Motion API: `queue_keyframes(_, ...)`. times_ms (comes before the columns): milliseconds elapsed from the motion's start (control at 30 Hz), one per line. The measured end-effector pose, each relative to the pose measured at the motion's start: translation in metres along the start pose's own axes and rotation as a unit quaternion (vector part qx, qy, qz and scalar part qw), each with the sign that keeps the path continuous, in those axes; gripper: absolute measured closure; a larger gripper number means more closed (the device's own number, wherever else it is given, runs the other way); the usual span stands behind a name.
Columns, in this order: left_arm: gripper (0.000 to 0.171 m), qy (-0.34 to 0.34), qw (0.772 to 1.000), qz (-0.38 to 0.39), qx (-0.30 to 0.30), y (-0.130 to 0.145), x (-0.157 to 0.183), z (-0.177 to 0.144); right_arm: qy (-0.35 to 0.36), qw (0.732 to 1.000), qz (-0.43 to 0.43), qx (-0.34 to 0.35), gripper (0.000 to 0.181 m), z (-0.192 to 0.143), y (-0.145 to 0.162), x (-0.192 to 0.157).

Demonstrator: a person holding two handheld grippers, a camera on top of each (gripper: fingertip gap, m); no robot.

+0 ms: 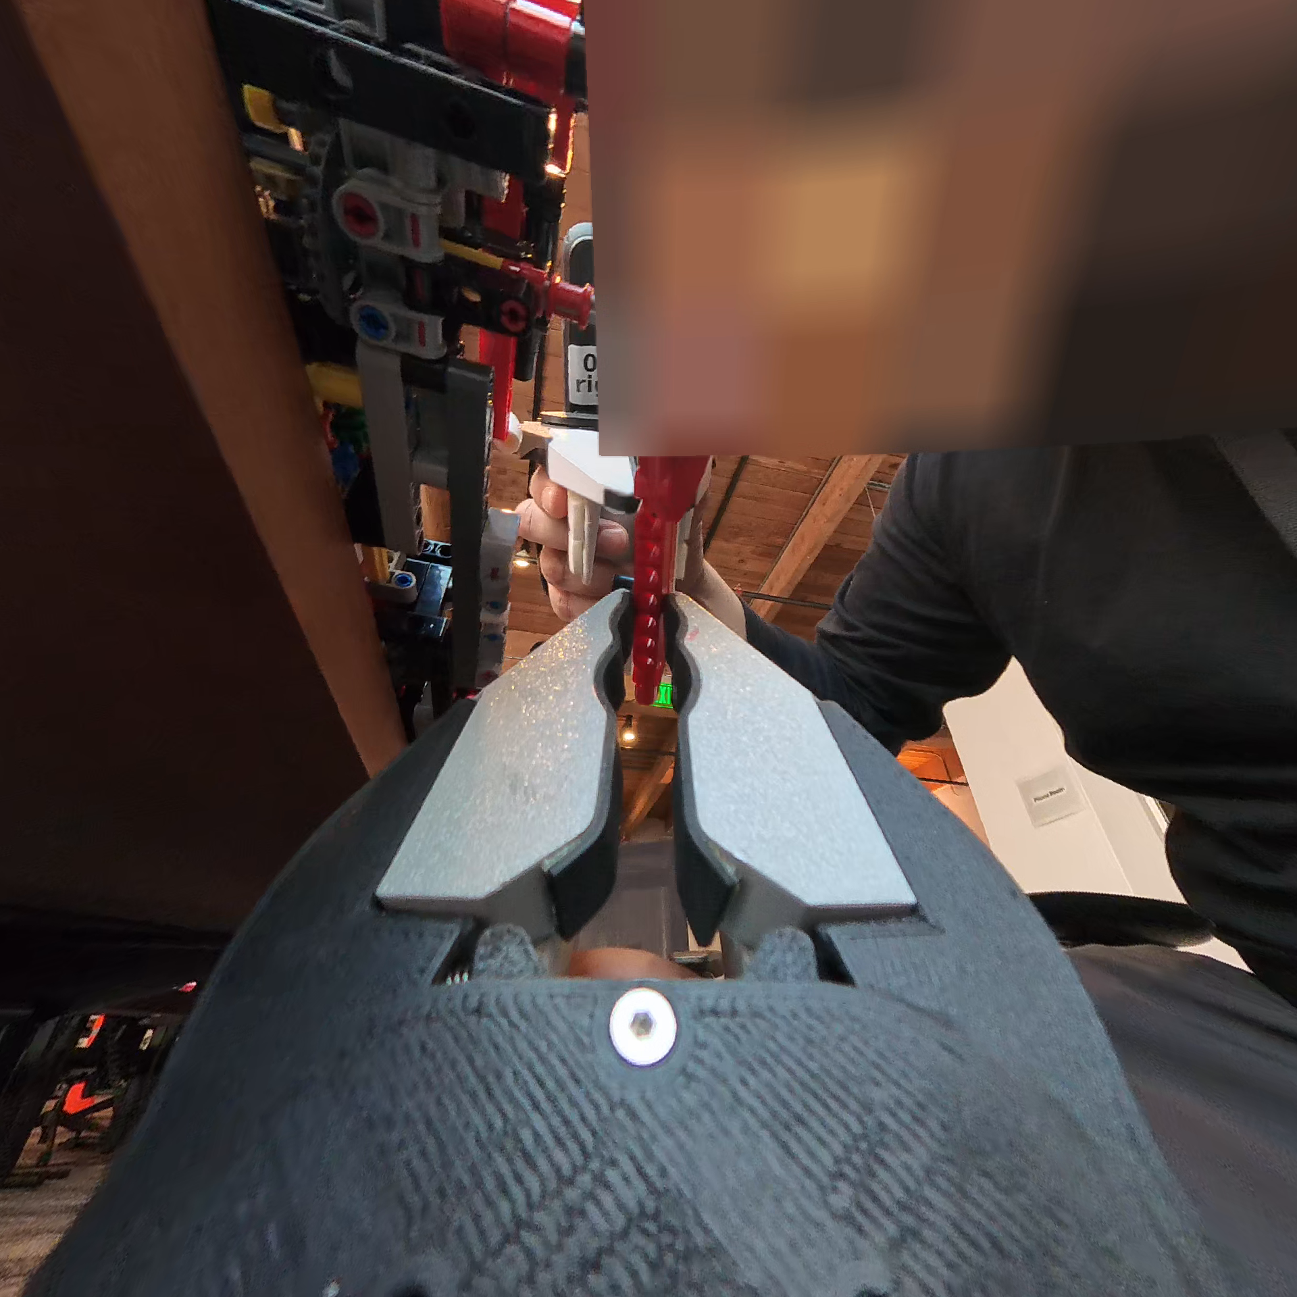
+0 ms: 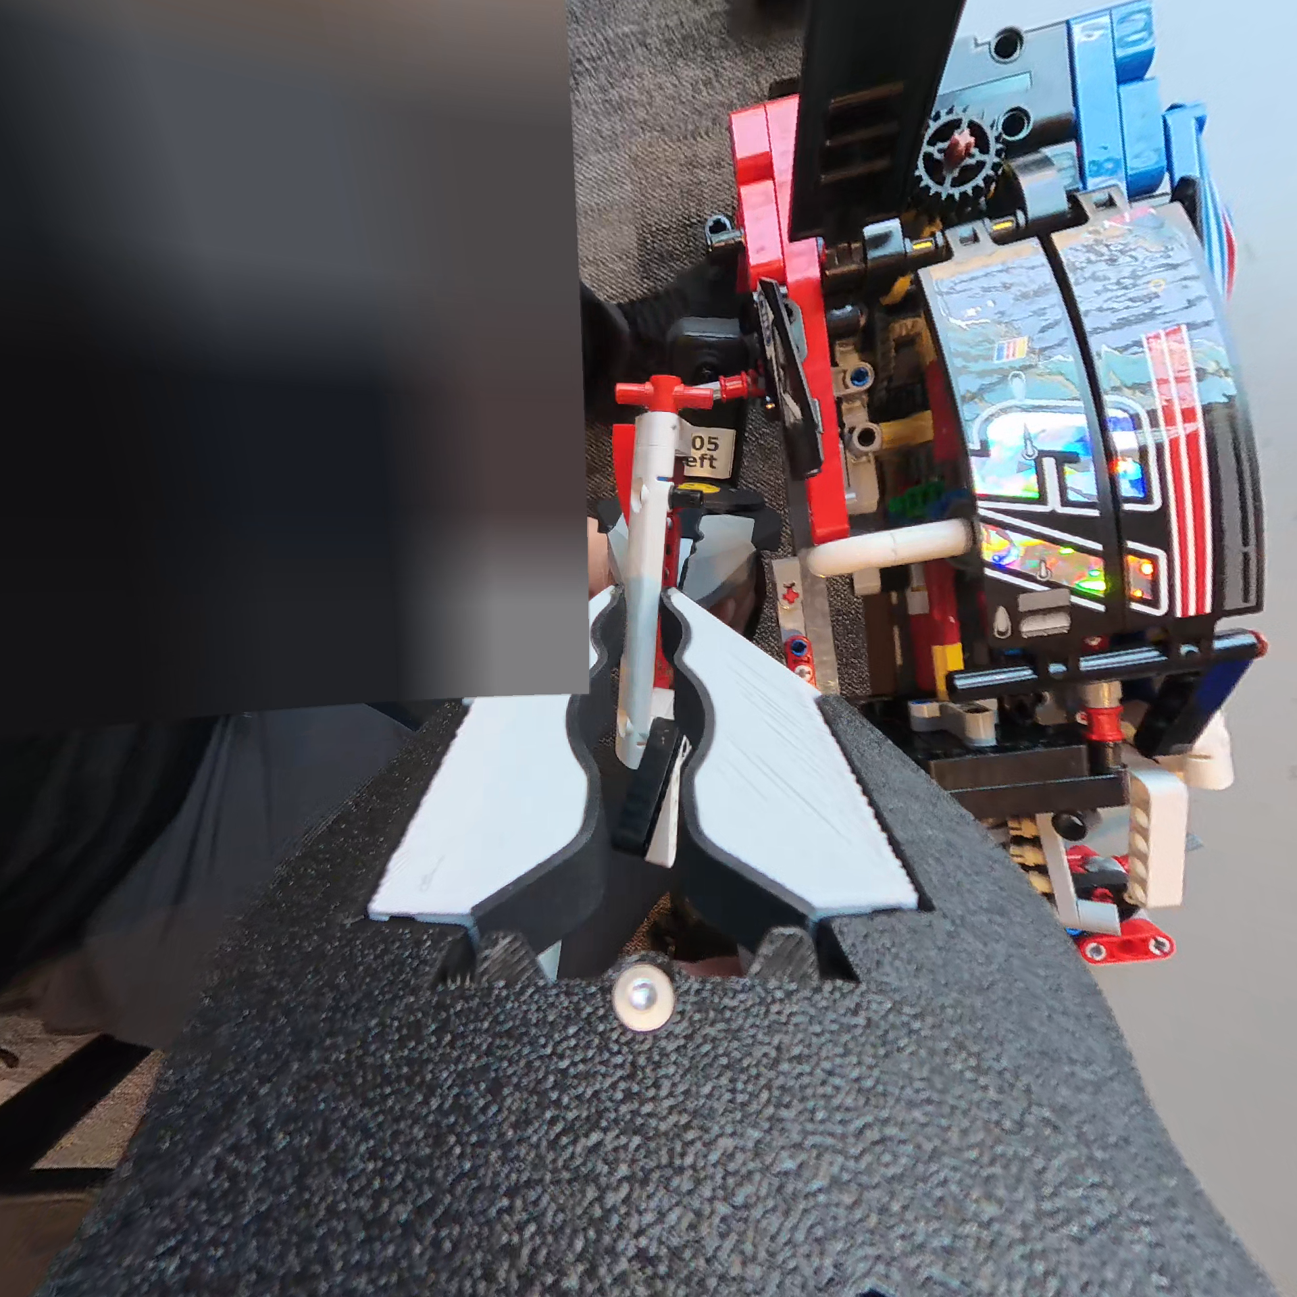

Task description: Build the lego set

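My left gripper (image 1: 649, 605) is shut on a red studded beam (image 1: 653, 561) that sticks up between its silver fingertips. My right gripper (image 2: 642, 605) is shut on a long white piece (image 2: 642, 561) joined to red and black parts, with a red cross axle (image 2: 663, 393) at its far end. Both grippers appear to hold the same small sub-assembly from opposite sides. The left gripper's grey fingers (image 2: 716, 554) show just behind it in the right wrist view. The large lego vehicle (image 2: 1053, 456), black with shiny stickers and red and blue parts, lies on its side just right of the axle. It also shows in the left wrist view (image 1: 407, 245).
A brown wooden panel (image 1: 175, 421) rises at the left of the left wrist view. A person's hand (image 1: 561, 540) holds the right gripper's handle, and a black sleeve (image 1: 1053, 632) fills the right. The vehicle rests on a pale surface (image 2: 1249, 1053) with dark carpet (image 2: 653, 175) beyond.
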State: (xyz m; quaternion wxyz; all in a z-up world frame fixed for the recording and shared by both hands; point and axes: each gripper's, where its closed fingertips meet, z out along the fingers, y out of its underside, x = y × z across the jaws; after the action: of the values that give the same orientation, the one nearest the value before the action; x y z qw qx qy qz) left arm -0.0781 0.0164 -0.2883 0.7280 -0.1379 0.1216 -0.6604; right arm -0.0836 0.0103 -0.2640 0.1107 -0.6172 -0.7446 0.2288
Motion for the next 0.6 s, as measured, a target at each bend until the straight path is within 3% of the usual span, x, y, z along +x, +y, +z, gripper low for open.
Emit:
queue_keyframes(400,0.166,-0.012,1.0,0.007,-0.004,0.0042,-0.0055,-0.0002,0.016,1.0,-0.009,-0.009,0.172,0.0055,0.0032,0.0059)
queue_keyframes(600,0.166,0.0,1.0,0.0,-0.016,0.009,-0.0011,0.0038,-0.011,1.0,-0.008,-0.021,0.174,0.0061,0.0069,0.002)
